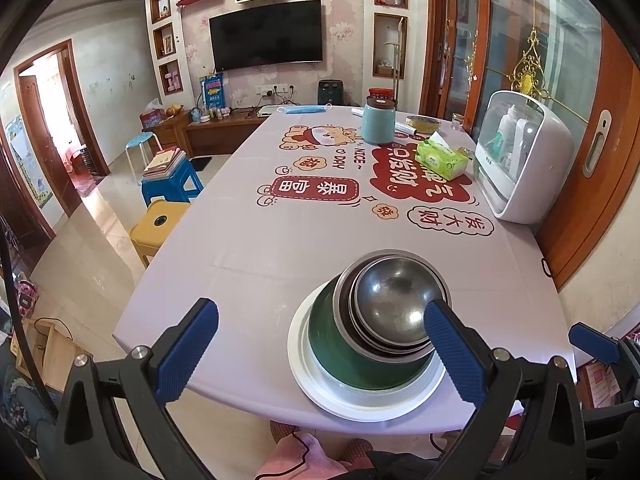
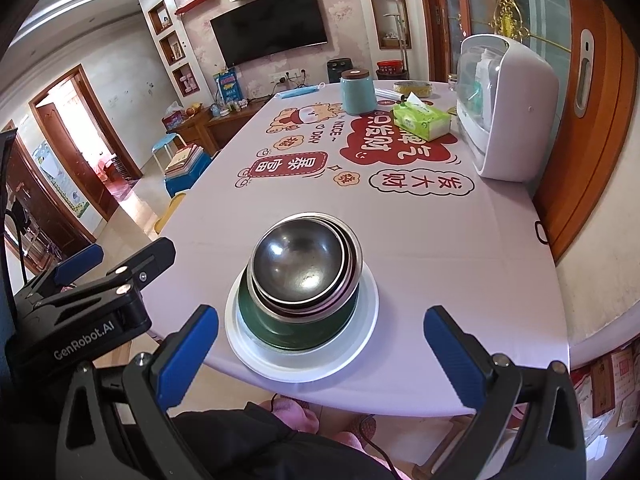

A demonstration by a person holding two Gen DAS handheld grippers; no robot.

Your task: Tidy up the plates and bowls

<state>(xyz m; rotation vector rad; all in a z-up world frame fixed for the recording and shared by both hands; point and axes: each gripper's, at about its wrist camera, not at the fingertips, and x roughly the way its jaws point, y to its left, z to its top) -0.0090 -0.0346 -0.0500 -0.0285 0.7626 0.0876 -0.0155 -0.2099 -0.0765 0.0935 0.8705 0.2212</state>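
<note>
I have the stack near the table's front edge: steel bowls [image 2: 300,270] nested in a green bowl [image 2: 296,326], which sits on a white plate [image 2: 360,340] on the printed tablecloth [image 2: 420,248]; both the left gripper [image 1: 320,344] and right gripper [image 2: 320,344] hang short of it with jaws spread wide, holding nothing. I judge the steel light, stiff and slippery, the nest liable to shift if tilted, the plate perhaps breakable; I would pinch a bowl's rim wall, not its curved belly, and lift level.
</note>
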